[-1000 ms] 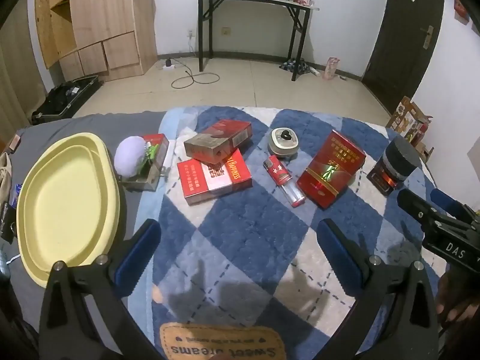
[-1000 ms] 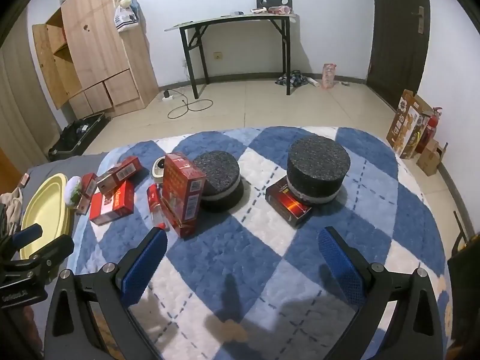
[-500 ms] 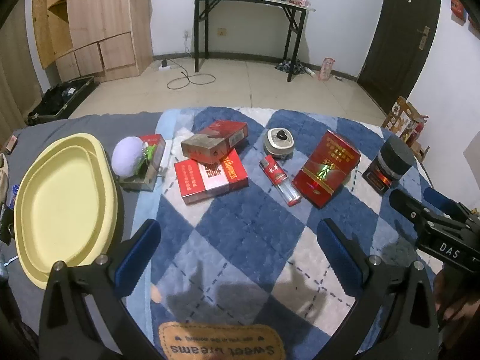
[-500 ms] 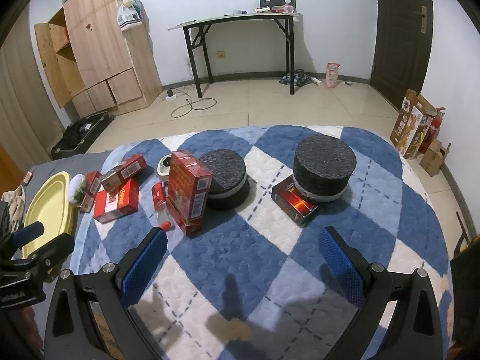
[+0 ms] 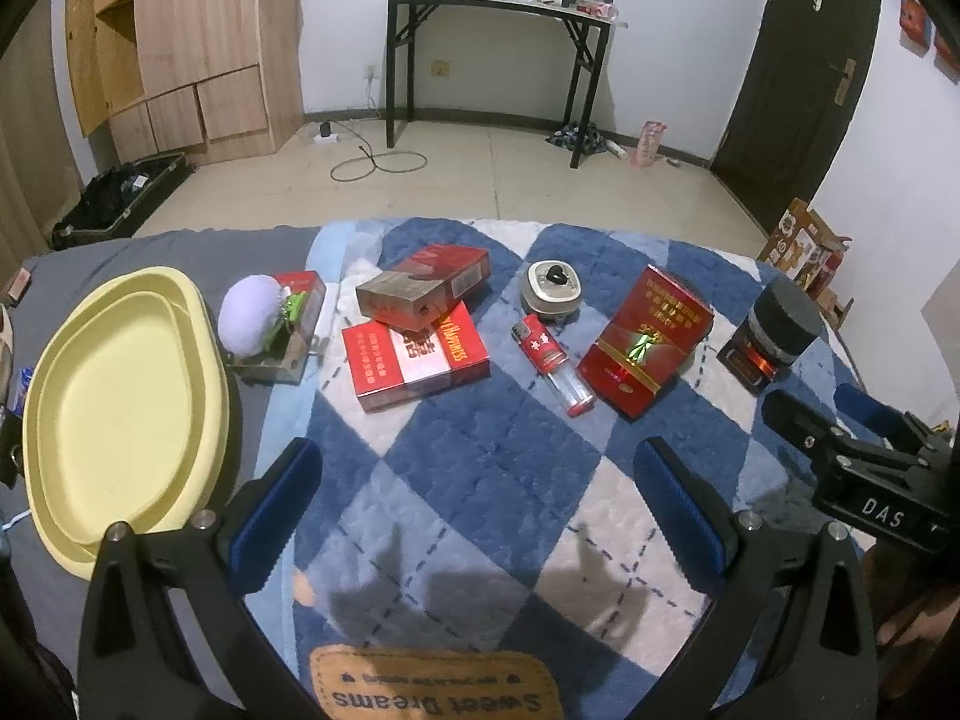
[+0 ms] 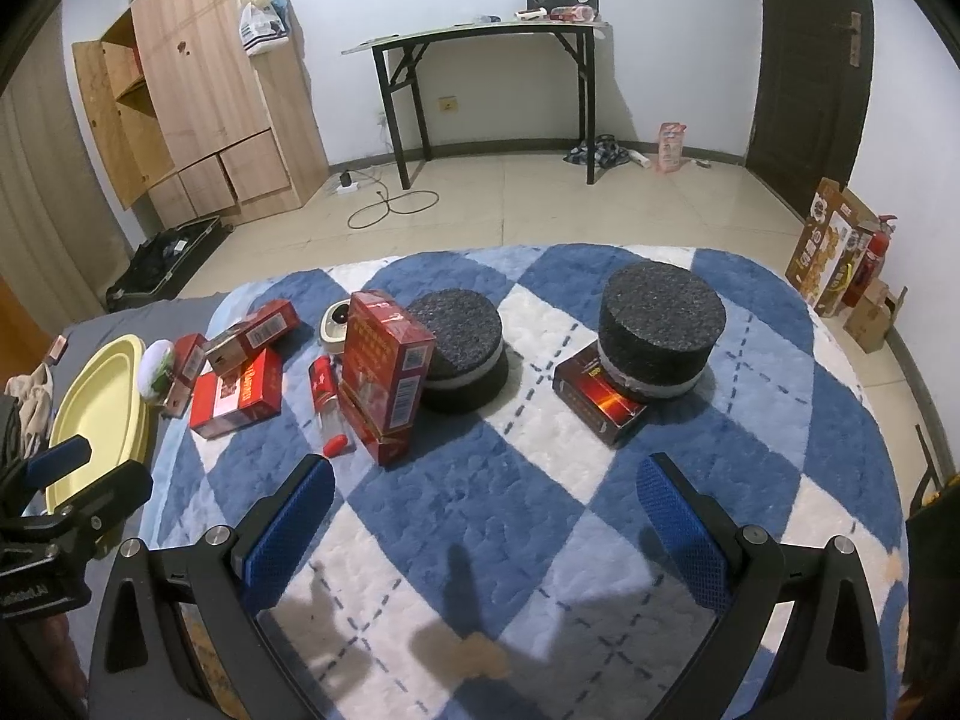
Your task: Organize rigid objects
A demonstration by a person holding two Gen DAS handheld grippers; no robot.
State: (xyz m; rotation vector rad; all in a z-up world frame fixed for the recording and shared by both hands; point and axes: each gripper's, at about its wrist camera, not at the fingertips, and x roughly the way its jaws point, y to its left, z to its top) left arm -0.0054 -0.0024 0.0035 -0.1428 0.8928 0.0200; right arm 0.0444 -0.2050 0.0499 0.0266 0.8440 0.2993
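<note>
Several objects lie on a blue and white checked blanket (image 5: 480,480). A yellow oval tray (image 5: 120,396) sits at the left; it also shows in the right wrist view (image 6: 99,408). Two stacked red boxes (image 5: 414,324), a red lighter (image 5: 549,363), a round tin (image 5: 552,291) and a tall red box (image 5: 648,339) lie in a row. Two black foam discs (image 6: 465,345) (image 6: 660,318) sit further right, one on a dark box (image 6: 600,399). My left gripper (image 5: 480,504) is open and empty above the blanket's near edge. My right gripper (image 6: 483,516) is open and empty too.
A lilac ball with a small box (image 5: 270,318) lies beside the tray. A black folding table (image 5: 498,48) and a wooden wardrobe (image 5: 180,48) stand at the back wall. Cardboard boxes (image 6: 840,252) stand on the floor at right. The right gripper also shows in the left wrist view (image 5: 858,456).
Both cameras have risen and pulled back slightly, so the objects sit a little lower and smaller. Nothing on the blanket has moved. Both grippers stay open.
</note>
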